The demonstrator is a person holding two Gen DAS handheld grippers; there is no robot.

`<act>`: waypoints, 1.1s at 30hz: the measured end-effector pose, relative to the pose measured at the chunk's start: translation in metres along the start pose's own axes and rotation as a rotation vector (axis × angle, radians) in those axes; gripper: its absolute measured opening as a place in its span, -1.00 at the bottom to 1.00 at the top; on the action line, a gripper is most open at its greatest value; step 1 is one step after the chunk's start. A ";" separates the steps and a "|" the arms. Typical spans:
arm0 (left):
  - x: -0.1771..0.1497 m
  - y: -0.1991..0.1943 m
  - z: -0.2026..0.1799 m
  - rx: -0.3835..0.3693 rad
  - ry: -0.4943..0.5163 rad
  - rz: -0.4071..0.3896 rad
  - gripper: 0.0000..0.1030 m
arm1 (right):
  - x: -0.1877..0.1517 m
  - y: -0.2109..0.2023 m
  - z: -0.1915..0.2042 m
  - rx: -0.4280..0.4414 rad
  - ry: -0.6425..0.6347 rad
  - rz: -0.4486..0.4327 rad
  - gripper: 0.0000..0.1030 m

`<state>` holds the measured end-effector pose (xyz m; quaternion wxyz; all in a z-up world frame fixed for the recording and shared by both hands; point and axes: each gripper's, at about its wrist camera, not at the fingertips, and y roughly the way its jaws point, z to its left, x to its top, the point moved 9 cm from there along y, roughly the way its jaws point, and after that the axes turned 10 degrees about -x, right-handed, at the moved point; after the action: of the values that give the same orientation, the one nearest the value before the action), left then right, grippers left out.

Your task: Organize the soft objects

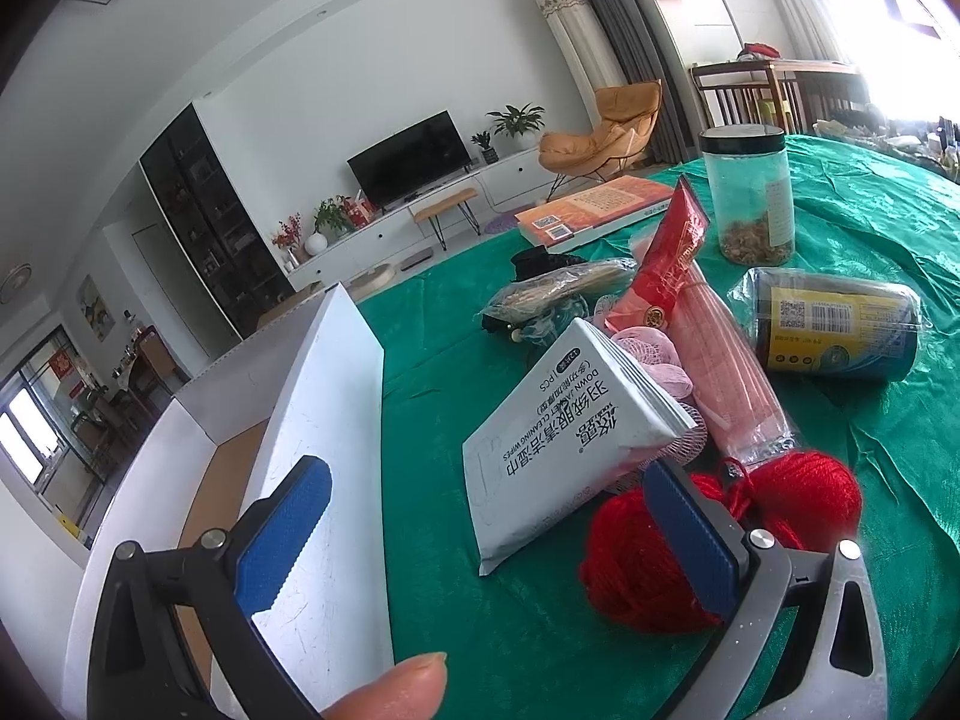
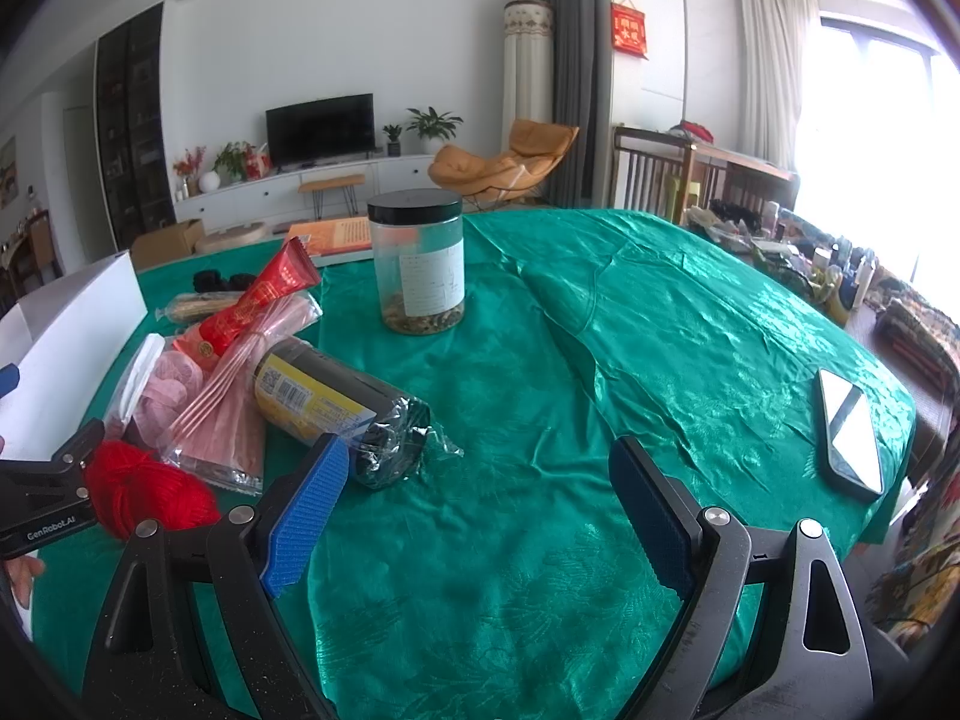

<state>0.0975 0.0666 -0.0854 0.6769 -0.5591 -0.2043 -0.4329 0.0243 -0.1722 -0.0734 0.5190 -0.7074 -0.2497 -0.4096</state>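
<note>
- Left wrist view: the left gripper (image 1: 489, 531) has its blue fingers (image 1: 282, 534) spread wide apart with nothing between them, hanging low over the green cloth (image 1: 870, 276) on the worktop
- The right-side finger sits right up against the red yarn ball (image 1: 642, 552); can't tell if it's actually touching, and a second red yarn ball (image 1: 810, 492) lies just behind
- A white wipes pack (image 1: 570, 438) leans on a pink mesh puff (image 1: 654, 360) straight ahead, next to a pink packet (image 1: 726, 360) with a red pouch (image 1: 672, 252) on top
- White box (image 1: 330, 420) stands open on the left, its flap just behind the left-side finger
- Farther back: a wrapped dark roll (image 1: 840, 324) on its side, a clear jar (image 1: 750, 192) upright, an orange book (image 1: 594, 210)
- Right wrist view: the right gripper (image 2: 480, 522) is also wide open and holding nothing, over bare cloth
- The soft stuff is piled to its left: yarn, puff, pink packet, with the wrapped roll near the left-side finger
- A phone (image 2: 849, 432) lies well apart on the right
</note>
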 end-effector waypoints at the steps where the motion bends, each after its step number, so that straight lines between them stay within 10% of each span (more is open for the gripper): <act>1: -0.001 -0.001 0.000 -0.002 0.002 0.000 1.00 | 0.000 0.000 0.000 0.000 0.000 0.000 0.76; 8: -0.009 -0.008 0.001 -0.032 0.009 0.018 1.00 | 0.000 0.000 0.000 0.001 0.000 0.002 0.76; 16: -0.041 -0.009 -0.057 -0.287 -0.061 0.123 1.00 | -0.004 0.001 0.005 0.012 -0.005 0.022 0.76; 33: -0.055 0.024 -0.074 -0.330 -0.129 0.227 1.00 | -0.008 0.006 0.003 0.027 -0.001 0.056 0.76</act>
<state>0.0723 0.0169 -0.1625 0.6061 -0.7085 -0.1093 -0.3447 0.0258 -0.1706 -0.0834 0.5398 -0.7071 -0.2357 -0.3912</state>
